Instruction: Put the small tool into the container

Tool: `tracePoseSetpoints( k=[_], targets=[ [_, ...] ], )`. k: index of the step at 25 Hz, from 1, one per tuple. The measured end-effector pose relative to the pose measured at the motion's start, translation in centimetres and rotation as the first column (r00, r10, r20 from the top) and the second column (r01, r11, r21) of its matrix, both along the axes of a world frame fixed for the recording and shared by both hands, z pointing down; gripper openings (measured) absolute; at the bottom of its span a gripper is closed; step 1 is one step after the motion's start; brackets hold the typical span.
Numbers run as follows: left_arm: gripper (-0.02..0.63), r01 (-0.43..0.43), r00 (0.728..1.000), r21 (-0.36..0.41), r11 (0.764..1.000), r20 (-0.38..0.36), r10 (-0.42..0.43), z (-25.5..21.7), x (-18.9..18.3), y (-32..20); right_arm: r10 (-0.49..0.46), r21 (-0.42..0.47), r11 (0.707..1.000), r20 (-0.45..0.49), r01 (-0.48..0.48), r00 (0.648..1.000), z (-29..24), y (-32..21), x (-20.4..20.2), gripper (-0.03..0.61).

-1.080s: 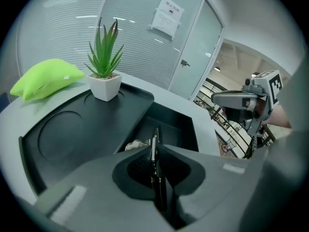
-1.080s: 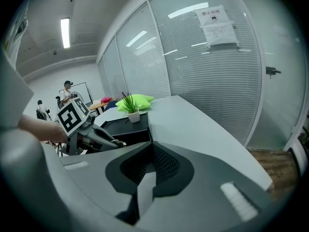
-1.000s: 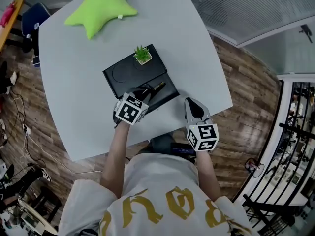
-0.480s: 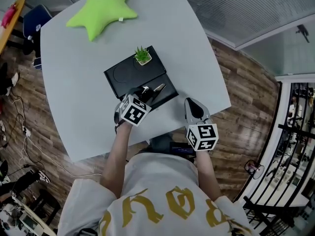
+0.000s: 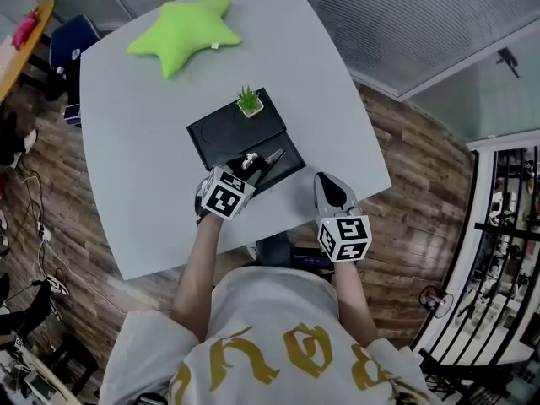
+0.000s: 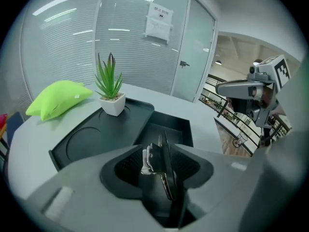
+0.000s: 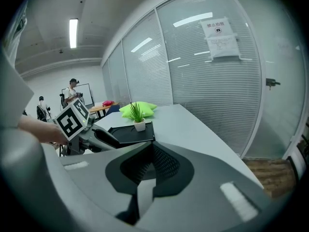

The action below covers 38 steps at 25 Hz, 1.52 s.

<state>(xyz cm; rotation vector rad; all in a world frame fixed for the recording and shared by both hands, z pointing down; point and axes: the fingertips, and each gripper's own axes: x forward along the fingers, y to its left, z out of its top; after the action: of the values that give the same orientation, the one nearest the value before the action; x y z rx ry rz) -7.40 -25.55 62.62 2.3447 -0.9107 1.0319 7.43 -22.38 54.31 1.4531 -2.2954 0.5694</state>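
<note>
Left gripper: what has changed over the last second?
Hardly anything. The left gripper still grips the small tool above the black tray, with no clear move either way. The right gripper, shut and empty, the plant and the green cushion stayed put.

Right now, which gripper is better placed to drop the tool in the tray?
Left. The left gripper grips the tool over the tray; the right gripper is shut, empty and off to the side.
</note>
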Motion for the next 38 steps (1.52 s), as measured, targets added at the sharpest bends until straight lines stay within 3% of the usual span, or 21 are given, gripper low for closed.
tracePoseSetpoints(
  k=[5,11,16,18,23,27,31,33,38],
  targets=[
    [0.166,0.041,0.998,0.078,0.996,-0.043,-0.037,-3.1,-0.5,0.6,-0.002,0.041,0.999,0.002,0.002,1.000,-1.6,0.8,-0.3,0.023],
    [0.170,0.086,0.986,0.147,0.985,-0.155,-0.063,-7.8,-0.7,2.4,-0.003,0.089,0.996,0.019,0.002,1.000,-3.8,2.0,-0.1,0.023],
    [0.167,0.019,0.985,0.313,0.949,-0.166,0.035,-12.0,0.0,4.9,-0.016,0.135,0.991,0.040,0.011,0.999,-6.0,3.5,-0.4,0.023],
    [0.143,0.038,0.978,0.347,0.937,-0.204,0.036,-13.7,0.1,6.0,-0.030,0.158,0.987,0.046,0.022,0.998,-7.0,4.3,-0.8,0.023],
    [0.124,0.209,0.897,0.318,0.925,-0.439,-0.052,-17.0,-0.5,7.4,-0.048,0.201,0.979,0.055,0.036,0.997,-8.7,5.9,-1.6,0.023],
    [0.041,0.283,0.863,0.324,0.903,-0.496,-0.092,-18.3,-1.2,8.1,-0.047,0.224,0.974,0.054,0.033,0.997,-9.6,6.9,-1.4,0.023],
    [0.031,0.344,0.818,0.308,0.887,-0.562,-0.122,-19.4,-1.9,8.4,-0.048,0.235,0.971,0.053,0.035,0.997,-10.2,7.6,-1.4,0.023],
    [0.000,0.364,0.807,0.306,0.880,-0.575,-0.134,-19.6,-2.2,8.6,-0.048,0.235,0.971,0.051,0.034,0.998,-10.2,7.8,-1.4,0.023],
    [0.000,0.382,0.800,0.307,0.872,-0.582,-0.146,-19.7,-2.6,9.2,-0.051,0.233,0.972,0.055,0.037,0.997,-10.2,8.3,-1.3,0.021]
  ],
)
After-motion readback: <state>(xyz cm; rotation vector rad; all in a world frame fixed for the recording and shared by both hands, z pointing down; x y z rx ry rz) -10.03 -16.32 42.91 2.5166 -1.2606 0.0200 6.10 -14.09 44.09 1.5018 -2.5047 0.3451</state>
